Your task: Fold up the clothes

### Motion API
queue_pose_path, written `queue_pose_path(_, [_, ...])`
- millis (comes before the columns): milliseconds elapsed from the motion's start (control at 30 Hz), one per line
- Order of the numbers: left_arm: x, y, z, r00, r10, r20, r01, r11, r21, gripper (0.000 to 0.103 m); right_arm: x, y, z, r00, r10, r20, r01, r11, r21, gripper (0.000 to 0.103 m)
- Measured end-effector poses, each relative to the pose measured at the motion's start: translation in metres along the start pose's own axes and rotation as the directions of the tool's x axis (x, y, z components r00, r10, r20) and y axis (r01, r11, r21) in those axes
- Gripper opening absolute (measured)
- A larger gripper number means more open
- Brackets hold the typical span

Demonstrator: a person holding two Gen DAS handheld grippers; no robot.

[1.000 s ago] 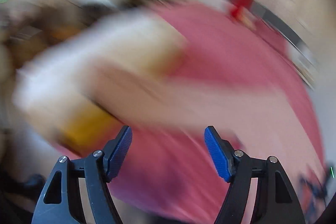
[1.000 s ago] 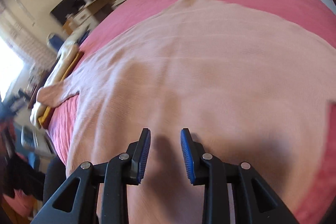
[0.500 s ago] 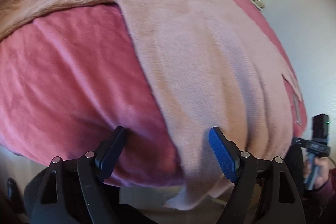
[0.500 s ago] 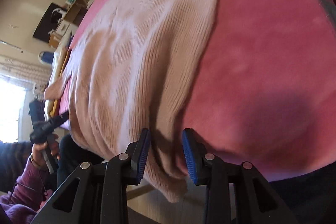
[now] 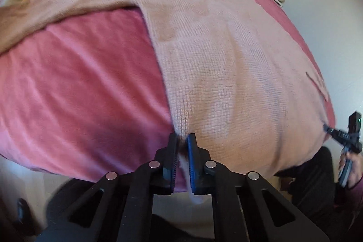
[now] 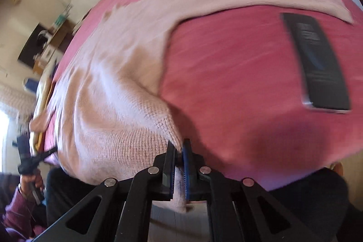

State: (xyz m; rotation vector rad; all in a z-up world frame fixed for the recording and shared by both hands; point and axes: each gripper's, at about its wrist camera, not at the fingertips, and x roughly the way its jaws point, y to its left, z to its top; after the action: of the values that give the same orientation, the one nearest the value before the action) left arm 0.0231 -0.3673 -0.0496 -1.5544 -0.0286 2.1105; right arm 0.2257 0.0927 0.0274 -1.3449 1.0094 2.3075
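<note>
Jaws clamped on sweater (image 5: 226, 74) hem; phone (image 6: 317, 62) nearby.

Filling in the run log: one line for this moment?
left gripper: shut on sweater hem | right gripper: shut on sweater hem | sweater flat on bed

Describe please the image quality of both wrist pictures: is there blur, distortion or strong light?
Left wrist view: strong fisheye bulge of the pink bedcover, knit of the sweater slightly smeared, black corners. Right wrist view: more motion blur, the dark remote-like object streaked, window at the left edge overexposed, a soft shadow on the bedcover near the tongs.
</note>
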Motion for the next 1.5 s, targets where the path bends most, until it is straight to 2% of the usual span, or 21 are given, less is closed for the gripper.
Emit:
queue_pose_path(67, [0.002,0.005,-0.004,1.000,0.009,-0.022,-0.009,1.000,-0.027,0.008,0.008,-0.010,0.001,1.000,-0.009,-0.029,0.010,1.000,0.009,0.006])
queue_pose_path(133, [0.005,0.009,-0.009,0.999,-0.035,-0.038,0.033,0.998,-0.061,0.008,0.023,-0.010,0.000,0.996,0.014,-0.090,-0.013,1.000,0.014,0.012])
queue_pose_path(200, [0.003,0.004,-0.013,0.998,-0.067,-0.016,0.066,0.996,-0.054,0.015,0.022,-0.003,0.002,0.997,-0.002,-0.072,0.002,1.000,-0.007,0.017])
queue_pose_path(233, [0.004,-0.001,-0.016,0.995,-0.103,-0.010,0.102,0.994,-0.048,0.028,0.016,0.001,0.003,0.999,-0.033,-0.041,0.032,0.999,-0.031,0.023])
queue_pose_path(267, [0.006,-0.006,-0.018,0.992,-0.122,-0.007,0.122,0.992,-0.039,0.049,0.011,0.006,0.005,0.999,-0.052,-0.014,0.051,0.997,-0.052,0.027])
queue_pose_path(333, [0.012,-0.015,-0.019,0.992,-0.122,-0.008,0.122,0.992,-0.022,0.064,0.002,0.019,0.006,0.999,-0.044,0.029,0.047,0.992,-0.115,0.027])
queue_pose_path(467, [0.024,-0.017,-0.007,0.987,-0.158,-0.006,0.157,0.984,-0.081,0.087,0.023,0.030,0.010,0.998,0.003,-0.061,-0.012,0.989,-0.146,0.029])
queue_pose_path(533, [0.029,-0.023,-0.005,0.993,-0.116,-0.007,0.115,0.991,-0.073,0.089,0.042,0.030,0.008,0.991,0.040,-0.128,-0.055,0.992,-0.115,0.030])
queue_pose_path(600, [0.029,-0.032,-0.003,0.997,-0.077,-0.023,0.077,0.997,-0.022,0.089,0.050,0.032,0.006,0.991,0.025,-0.133,-0.037,0.995,-0.087,0.030])
queue_pose_path(767, [0.032,-0.024,-0.001,0.992,-0.118,-0.044,0.116,0.992,-0.048,0.089,0.055,0.034,0.007,0.989,0.032,-0.147,-0.043,0.996,-0.072,0.034])
queue_pose_path(833, [0.035,-0.031,0.002,0.995,-0.083,-0.060,0.083,0.997,-0.005,0.088,0.057,0.029,0.008,0.987,0.074,-0.141,-0.080,0.996,-0.033,0.034])
queue_pose_path(900, [0.036,-0.037,0.005,0.997,0.007,-0.082,0.001,0.996,0.085,0.059,0.058,0.028,0.011,0.988,0.067,-0.142,-0.070,0.997,-0.020,0.022])
queue_pose_path(933, [0.034,-0.036,0.006,0.995,0.033,-0.093,-0.022,0.993,0.117,0.034,0.058,0.028,0.012,0.987,0.067,-0.143,-0.070,0.997,-0.013,0.010])
queue_pose_path(967, [0.031,-0.030,0.009,0.994,0.002,-0.111,0.010,0.994,0.110,0.016,0.056,0.029,0.012,0.986,0.091,-0.140,-0.093,0.996,-0.003,0.005])
queue_pose_path(1033, [0.017,-0.011,0.014,0.990,-0.083,-0.117,0.088,0.995,0.043,0.015,0.050,0.033,0.013,0.982,0.137,-0.133,-0.137,0.991,0.013,0.005])
queue_pose_path(1167, [0.001,0.008,0.020,0.993,-0.064,-0.100,0.069,0.996,0.050,0.015,0.027,0.031,0.003,0.976,0.179,-0.122,-0.175,0.984,0.046,0.005])
queue_pose_path(1233, [0.013,0.008,0.019,0.990,-0.028,-0.139,0.038,0.997,0.072,0.016,0.033,0.027,-0.003,0.967,0.198,-0.160,-0.187,0.979,0.080,0.005])
queue_pose_path(1267, [0.020,0.004,0.018,0.987,-0.005,-0.161,0.019,0.996,0.089,0.021,0.045,0.027,-0.005,0.962,0.179,-0.206,-0.168,0.983,0.071,0.006])
queue_pose_path(1333, [0.032,-0.003,0.018,0.980,0.040,-0.197,-0.015,0.992,0.128,0.025,0.071,0.030,-0.021,0.947,0.083,-0.309,-0.077,0.997,0.032,0.014])
queue_pose_path(1433, [0.025,-0.007,0.022,0.965,0.116,-0.234,-0.077,0.982,0.170,0.051,0.053,0.031,-0.015,0.971,0.025,-0.237,-0.025,1.000,0.003,0.018])
queue_pose_path(1500, [0.011,-0.004,0.028,0.959,0.199,-0.200,-0.162,0.969,0.188,0.051,0.030,0.038,-0.002,0.990,-0.030,-0.135,0.025,0.999,-0.038,0.023])
